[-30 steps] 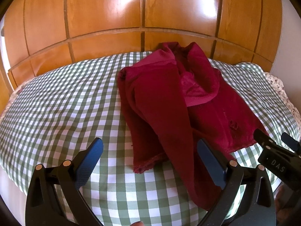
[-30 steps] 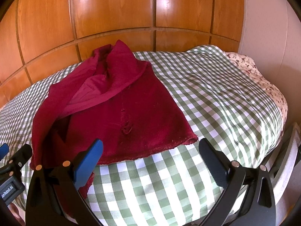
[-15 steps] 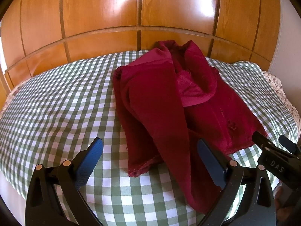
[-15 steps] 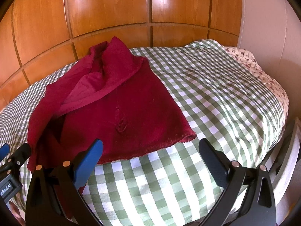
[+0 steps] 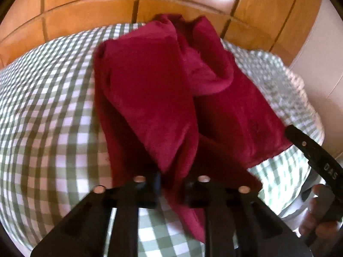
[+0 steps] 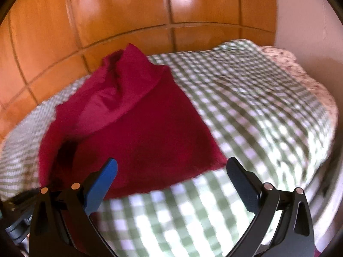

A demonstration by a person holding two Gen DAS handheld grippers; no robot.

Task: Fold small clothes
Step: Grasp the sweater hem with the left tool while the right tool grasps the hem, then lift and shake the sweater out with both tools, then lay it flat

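Note:
A dark red garment lies crumpled on a green-and-white checked bed cover. My left gripper is shut on a folded strip of the red garment at its near edge; the cloth runs between the fingers and hangs below them. In the right wrist view the garment spreads over the left half of the bed cover. My right gripper is open and empty, just in front of the garment's near hem. The right gripper's body also shows in the left wrist view.
A glossy wooden panelled headboard stands behind the bed; it also shows in the right wrist view. A white wall is at the right. A flowered sheet edge shows at the bed's far right corner.
My left gripper moved forward onto the garment's near strip and closed on it. My right gripper moved closer to the garment's hem and stayed open. Both views are motion-blurred now.

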